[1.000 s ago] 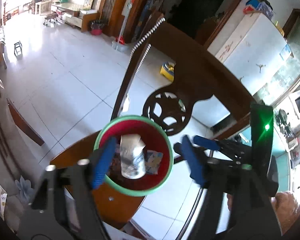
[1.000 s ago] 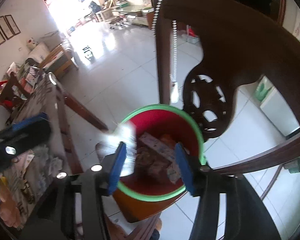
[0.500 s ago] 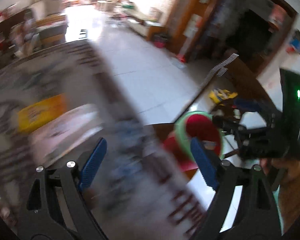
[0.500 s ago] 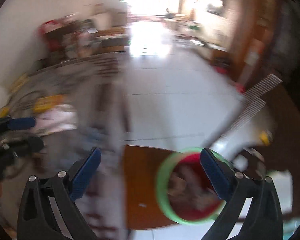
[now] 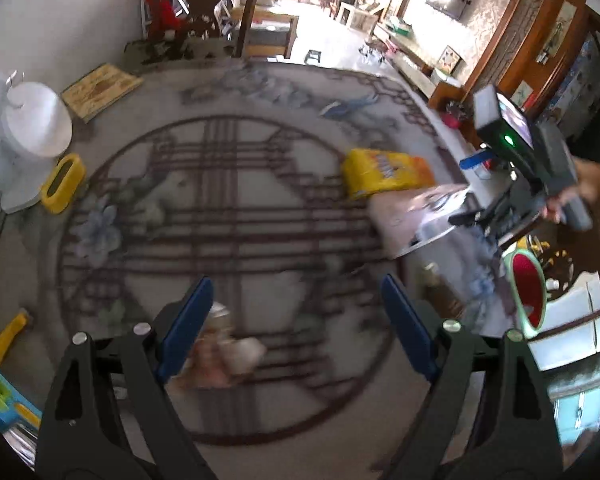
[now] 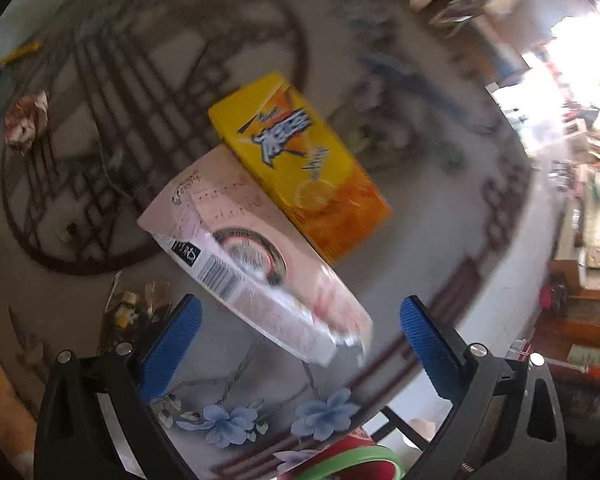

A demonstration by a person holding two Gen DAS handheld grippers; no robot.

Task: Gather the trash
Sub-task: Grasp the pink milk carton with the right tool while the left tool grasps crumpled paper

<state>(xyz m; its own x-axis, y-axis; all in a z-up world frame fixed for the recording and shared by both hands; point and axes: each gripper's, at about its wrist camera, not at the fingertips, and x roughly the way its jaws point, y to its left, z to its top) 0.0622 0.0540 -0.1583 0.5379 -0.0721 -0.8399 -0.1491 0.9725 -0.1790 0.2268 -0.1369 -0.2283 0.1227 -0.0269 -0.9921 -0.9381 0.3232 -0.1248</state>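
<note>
My right claw [image 6: 296, 340] hangs over the round patterned table [image 6: 440, 216], pointing down at a pale pink crinkly plastic wrapper with a barcode strip [image 6: 252, 264]. The wrapper lies flat on the tabletop with its far edge against a yellow and orange drink carton [image 6: 304, 168] that lies on its side. I judge the wrapper to be near weightless, limp and slick: it should crumple under the pads, not resist, and could slide away if I only graze it. Its near, loose end, which sits between my blue pads [image 6: 168, 344], looks the best place to pinch. The carton looks stiff and boxy, probably empty and light, best taken across its narrow sides.

My right jaws stand wide apart, having just been opening, and press on nothing; the wrapper's end lies below the gap, untouched.

My left claw [image 5: 296, 328] is also spread, holding nothing, over a small crumpled brownish wrapper [image 5: 220, 352] near its left pad; the blur hides whether it touches. That scrap looks soft and light too.

The red bin with a green rim [image 5: 528, 292] sits just past the table's edge.
</note>
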